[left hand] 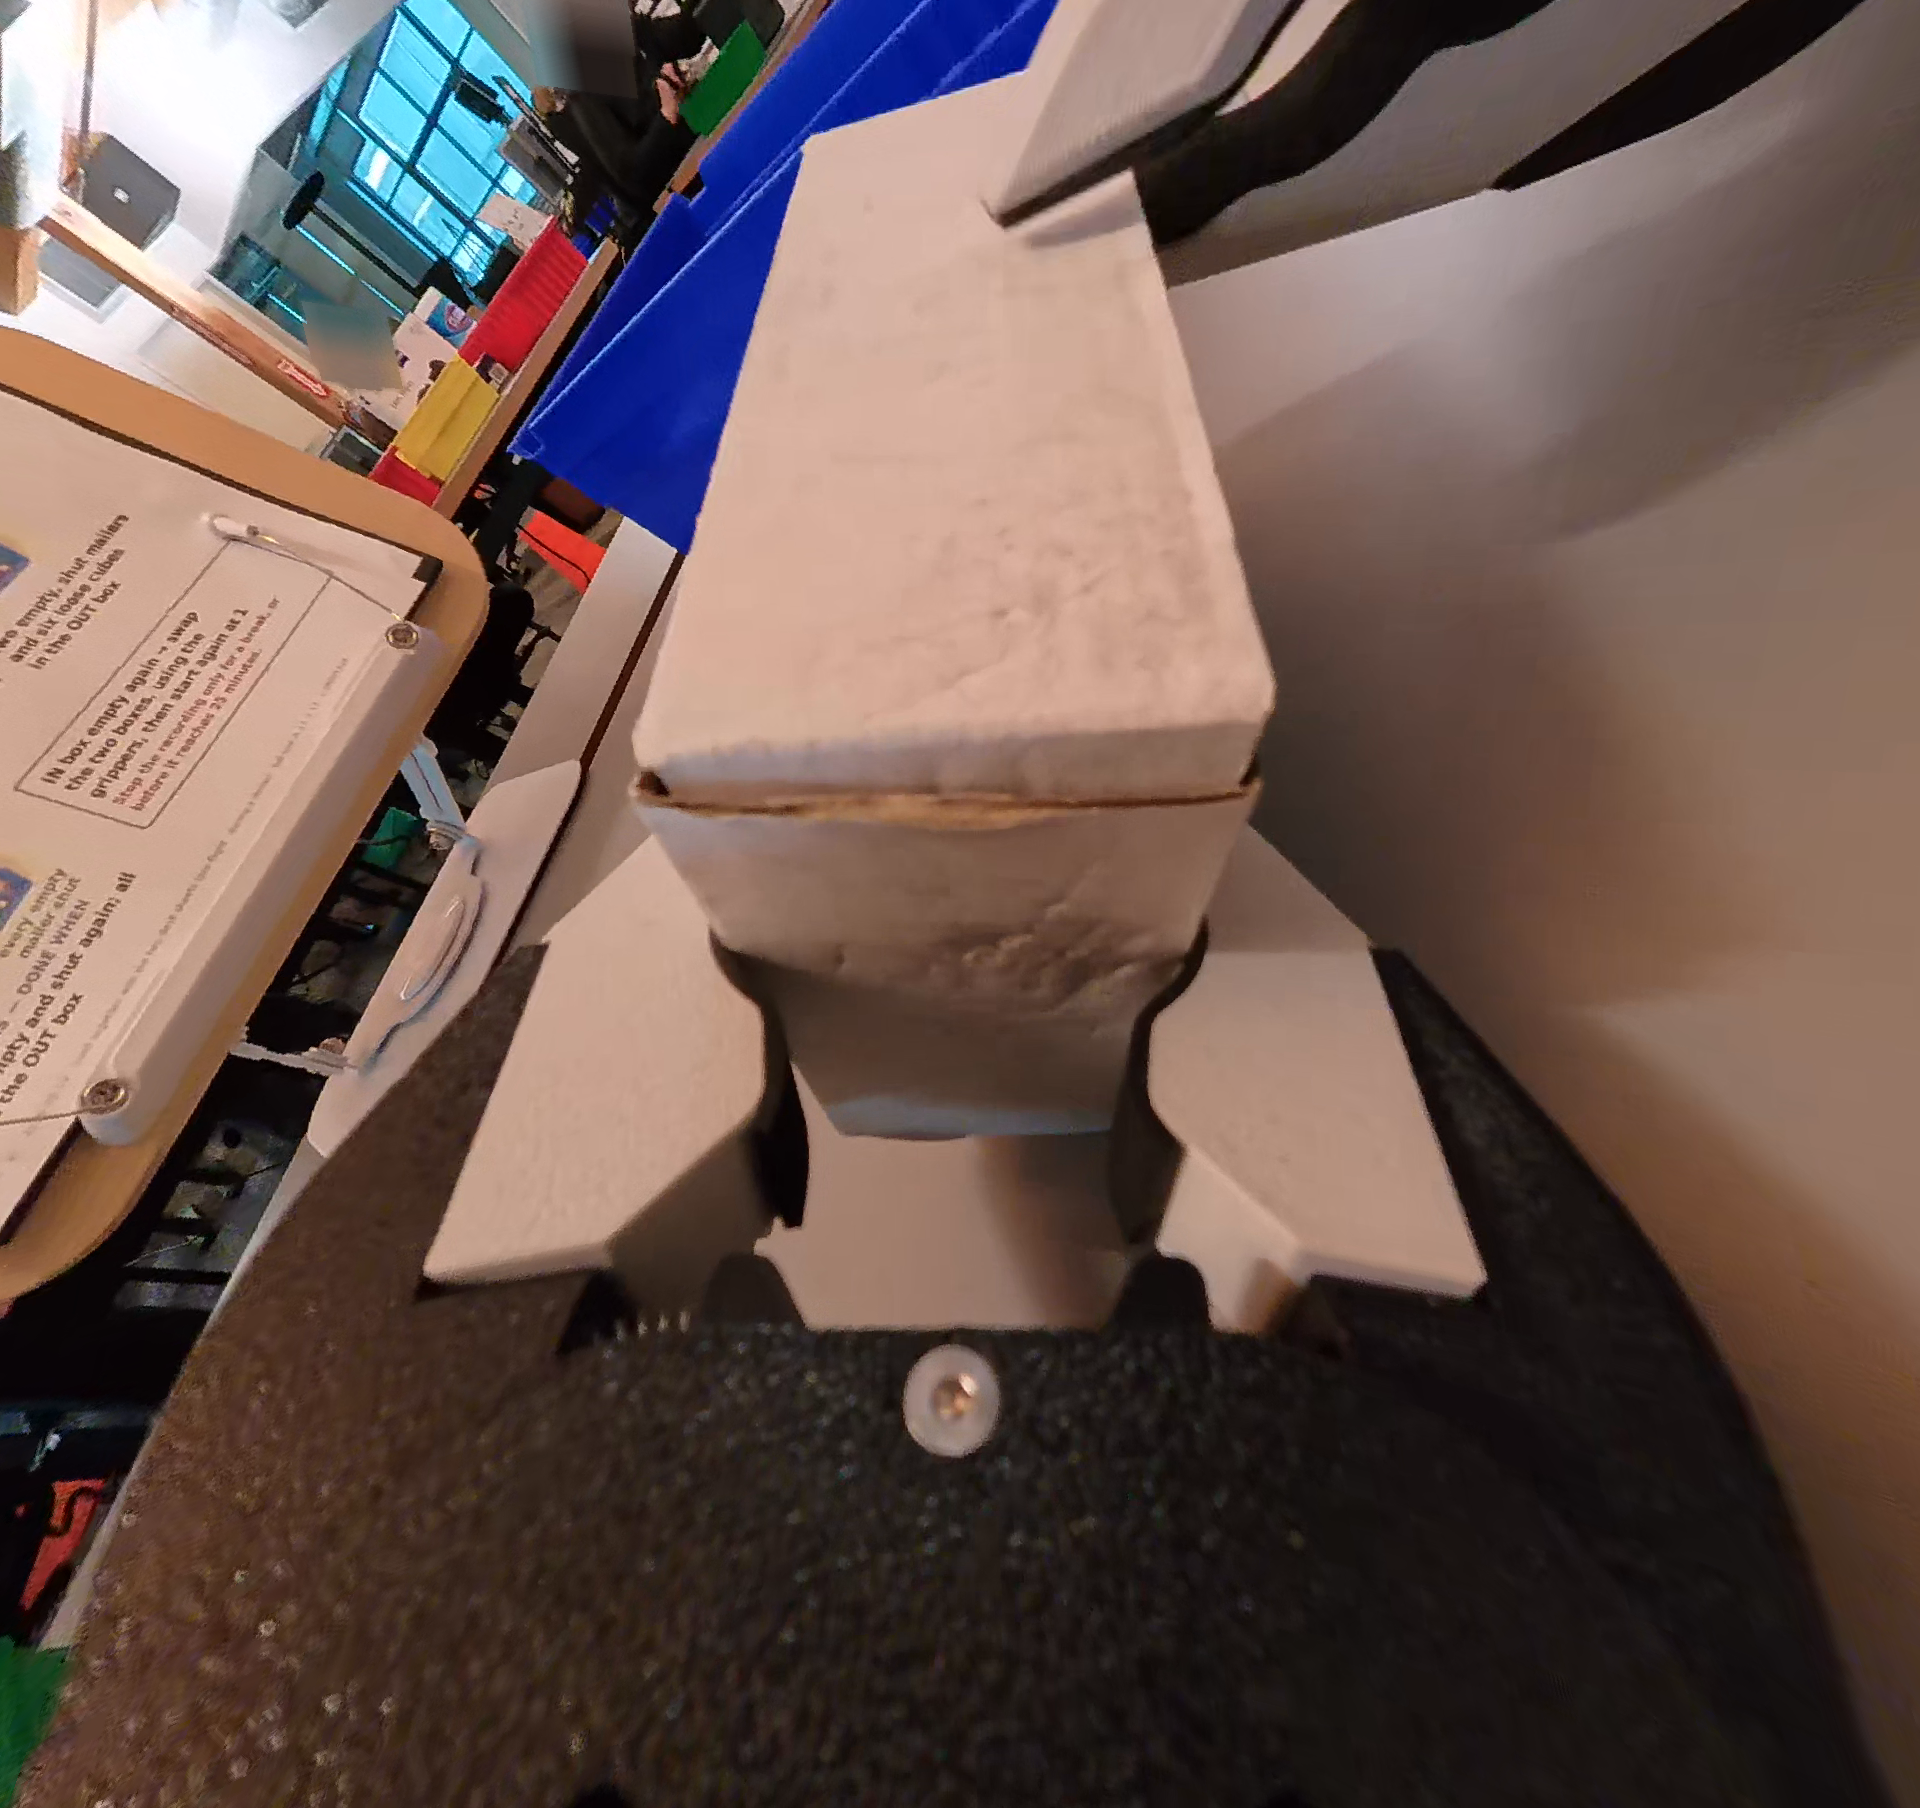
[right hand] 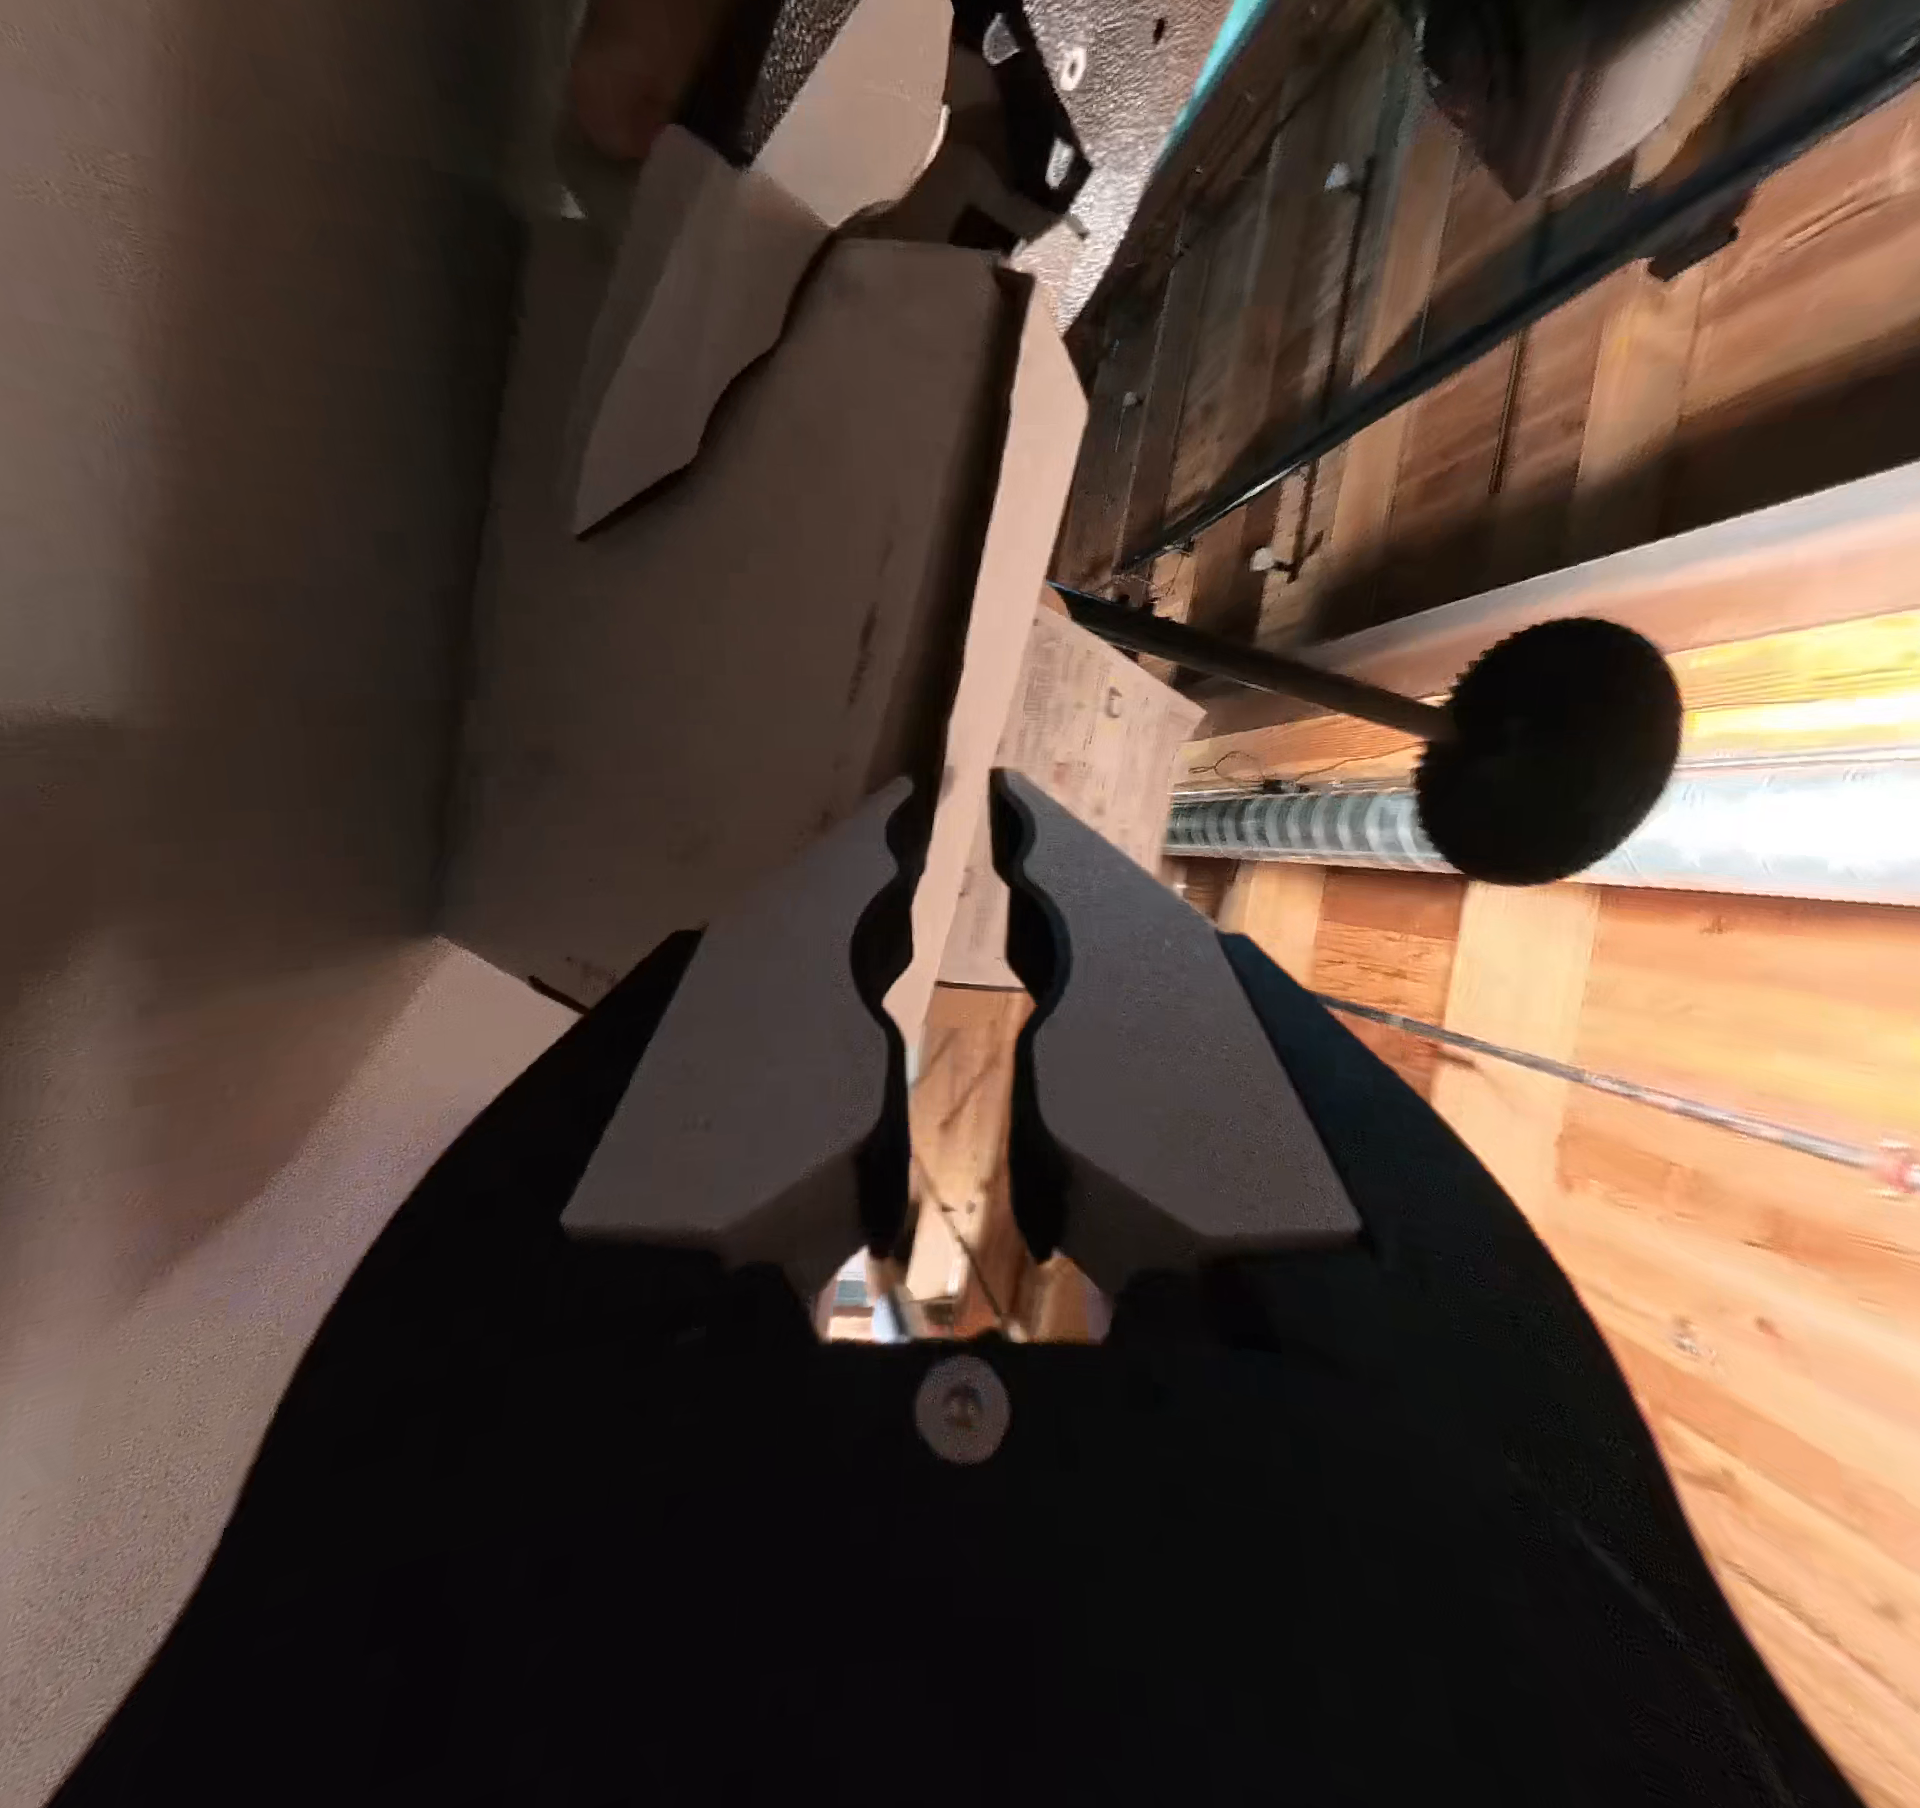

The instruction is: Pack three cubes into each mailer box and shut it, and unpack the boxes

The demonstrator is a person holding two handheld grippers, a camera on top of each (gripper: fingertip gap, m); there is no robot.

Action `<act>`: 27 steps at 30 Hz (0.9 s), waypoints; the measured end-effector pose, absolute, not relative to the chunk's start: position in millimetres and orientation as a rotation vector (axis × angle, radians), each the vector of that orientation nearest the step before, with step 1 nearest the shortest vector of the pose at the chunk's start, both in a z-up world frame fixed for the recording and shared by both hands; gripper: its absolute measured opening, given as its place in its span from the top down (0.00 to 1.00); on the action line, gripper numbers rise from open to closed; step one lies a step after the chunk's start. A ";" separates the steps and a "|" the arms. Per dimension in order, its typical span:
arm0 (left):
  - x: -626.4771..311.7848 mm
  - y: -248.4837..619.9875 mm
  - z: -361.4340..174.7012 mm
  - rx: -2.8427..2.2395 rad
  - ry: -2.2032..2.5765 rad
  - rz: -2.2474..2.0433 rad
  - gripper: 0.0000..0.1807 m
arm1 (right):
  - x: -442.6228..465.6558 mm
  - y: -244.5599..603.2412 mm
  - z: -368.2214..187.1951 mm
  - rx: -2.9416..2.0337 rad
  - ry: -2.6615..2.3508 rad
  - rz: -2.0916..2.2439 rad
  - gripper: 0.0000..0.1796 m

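A white mailer box (left hand: 956, 511) is clamped at its near end between the fingers of my left gripper (left hand: 956, 1020) and sticks out forward, held in the air. Its open lid (left hand: 1558, 719) is the large white panel to its right. My right gripper (right hand: 951, 792) is closed to a narrow gap on the lid's edge flap (right hand: 997, 511), which runs between its fingers. The box body (right hand: 727, 636) lies left of that flap. The right gripper also shows in the left wrist view (left hand: 1299, 96) at the top right. No cubes are in view.
Blue bins (left hand: 665, 408) stand behind the box, with red (left hand: 530, 293) and yellow (left hand: 447, 408) ones farther back. A wooden board with an instruction sheet (left hand: 208, 719) is on the left. A black round object on a rod (right hand: 1548, 750) hangs at the right, before wooden planks.
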State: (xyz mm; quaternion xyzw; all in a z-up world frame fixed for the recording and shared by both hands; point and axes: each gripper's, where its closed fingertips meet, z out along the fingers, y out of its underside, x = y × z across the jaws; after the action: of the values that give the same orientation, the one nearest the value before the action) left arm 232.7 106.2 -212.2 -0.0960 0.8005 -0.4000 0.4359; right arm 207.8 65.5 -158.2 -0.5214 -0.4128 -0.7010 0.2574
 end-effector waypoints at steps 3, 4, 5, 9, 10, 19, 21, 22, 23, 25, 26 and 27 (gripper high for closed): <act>233.3 107.2 -212.1 -0.249 1.992 -0.995 0.62 | 209.5 67.4 -159.4 -1.444 -1.151 -1.837 0.98; 233.6 107.5 -212.0 -0.254 1.990 -0.993 0.62 | 210.1 67.5 -158.0 -1.451 -1.131 -1.809 0.99; 234.1 108.1 -212.0 -0.263 1.989 -0.992 0.62 | 210.8 67.5 -157.1 -1.491 -1.065 -1.722 0.99; 235.2 107.6 -212.0 -0.265 1.981 -0.981 0.62 | 214.2 66.2 -123.8 -1.586 -0.674 -1.466 0.97; 236.1 108.7 -212.1 -0.283 1.986 -0.986 0.62 | 216.7 67.6 -126.1 -1.649 -0.708 -1.476 0.98; 231.0 104.3 -212.0 -0.149 1.944 -0.958 0.62 | 199.6 58.9 -143.4 -1.669 -1.076 -1.589 1.00; 229.4 103.0 -212.2 -0.104 1.932 -0.939 0.62 | 195.5 57.3 -139.8 -1.736 -1.018 -1.518 1.00; 228.7 102.5 -212.3 -0.084 1.921 -0.926 0.62 | 193.5 56.3 -138.3 -1.797 -0.951 -1.434 1.00; 227.9 102.2 -212.4 -0.064 1.909 -0.914 0.61 | 191.1 55.5 -138.6 -1.860 -0.880 -1.328 1.00; 227.8 102.0 -213.0 -0.038 1.893 -0.878 0.61 | 189.3 54.4 -136.3 -1.927 -0.780 -1.200 1.00; 228.4 102.7 -213.7 -0.045 1.889 -0.863 0.59 | 192.2 53.0 -137.6 -1.964 -0.759 -1.185 1.00; 228.8 104.9 -214.1 -0.067 1.886 -0.849 0.58 | 196.4 51.8 -136.7 -1.984 -0.746 -1.209 1.00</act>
State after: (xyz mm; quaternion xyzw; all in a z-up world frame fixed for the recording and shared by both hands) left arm 228.8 104.9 -214.1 -0.0277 0.7834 -0.3528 0.5109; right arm 196.4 51.8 -136.7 -0.7636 -0.2870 -0.4652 0.3438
